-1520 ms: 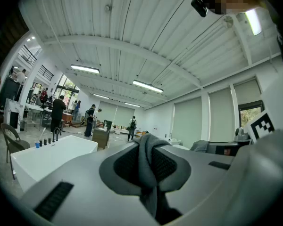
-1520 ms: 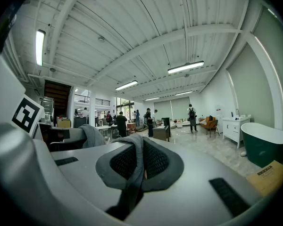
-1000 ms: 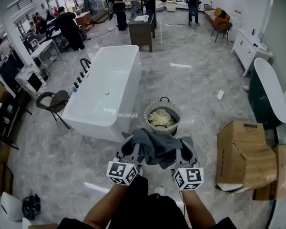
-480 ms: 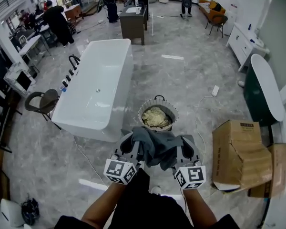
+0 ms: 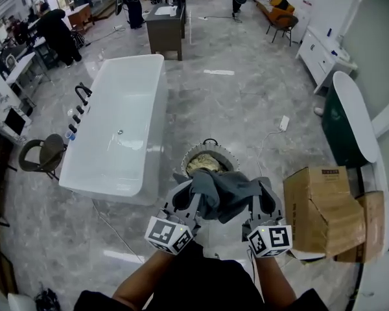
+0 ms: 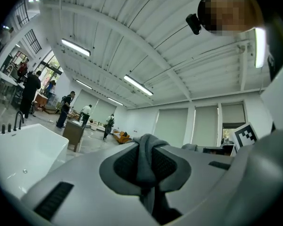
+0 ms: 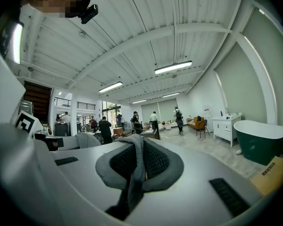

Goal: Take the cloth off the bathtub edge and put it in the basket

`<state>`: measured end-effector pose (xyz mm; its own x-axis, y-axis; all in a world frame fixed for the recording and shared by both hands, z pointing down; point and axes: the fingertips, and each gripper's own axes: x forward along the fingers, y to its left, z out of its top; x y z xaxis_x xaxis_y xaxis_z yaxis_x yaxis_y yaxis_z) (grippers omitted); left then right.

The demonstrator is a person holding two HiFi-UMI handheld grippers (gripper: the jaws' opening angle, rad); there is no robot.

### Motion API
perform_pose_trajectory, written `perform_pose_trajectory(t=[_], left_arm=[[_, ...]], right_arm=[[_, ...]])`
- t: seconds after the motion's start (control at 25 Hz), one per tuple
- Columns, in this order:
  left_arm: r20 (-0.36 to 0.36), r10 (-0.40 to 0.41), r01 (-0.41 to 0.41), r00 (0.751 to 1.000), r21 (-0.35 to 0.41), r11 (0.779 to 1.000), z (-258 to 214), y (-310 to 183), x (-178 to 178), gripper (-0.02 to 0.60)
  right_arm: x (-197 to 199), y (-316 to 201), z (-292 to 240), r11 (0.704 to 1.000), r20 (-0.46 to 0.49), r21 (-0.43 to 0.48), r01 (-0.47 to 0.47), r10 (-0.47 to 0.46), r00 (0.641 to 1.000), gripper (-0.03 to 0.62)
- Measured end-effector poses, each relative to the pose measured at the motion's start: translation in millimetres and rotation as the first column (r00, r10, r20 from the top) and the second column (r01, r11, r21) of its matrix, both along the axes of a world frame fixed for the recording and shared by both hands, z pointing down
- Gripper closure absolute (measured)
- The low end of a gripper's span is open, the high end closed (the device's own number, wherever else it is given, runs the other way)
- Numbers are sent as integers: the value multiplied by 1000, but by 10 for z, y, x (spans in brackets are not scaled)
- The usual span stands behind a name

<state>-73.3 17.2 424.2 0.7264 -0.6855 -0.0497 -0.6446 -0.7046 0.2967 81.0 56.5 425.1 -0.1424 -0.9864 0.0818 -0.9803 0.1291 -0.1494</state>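
Grey crumpled fabric cloth point(image 5: 222, 193) is hanging between left hand-held gripper point(image 5: 183, 198) and right hand-held gripper point(image 5: 264, 201), both clenching its folds, seemingly just short of the round wicker basket point(image 5: 228, 155). Carrying step is running; next move is calling for reaching over the basket, then letting go.

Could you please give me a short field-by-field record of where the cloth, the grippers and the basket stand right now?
cloth: grey, bunched, held up between both grippers
left gripper: shut on cloth
right gripper: shut on cloth
basket: on floor, just beyond cloth, holding pale fabric
bathtub: white, left of basket
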Motion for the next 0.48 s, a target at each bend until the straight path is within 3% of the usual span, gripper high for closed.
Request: perform_pose_trajectory(t=[0.2, 0.48], left_arm=[[-40, 39, -38, 998, 37, 999, -183, -631, -41, 534], [-49, 68, -65, 997, 50, 997, -175, -1296, -93, 534]], right_arm=[[-99, -551, -213, 999, 0, 28, -33, 33, 999, 559], [-306, -1205, -264, 998, -82, 43, -55, 59, 995, 559]])
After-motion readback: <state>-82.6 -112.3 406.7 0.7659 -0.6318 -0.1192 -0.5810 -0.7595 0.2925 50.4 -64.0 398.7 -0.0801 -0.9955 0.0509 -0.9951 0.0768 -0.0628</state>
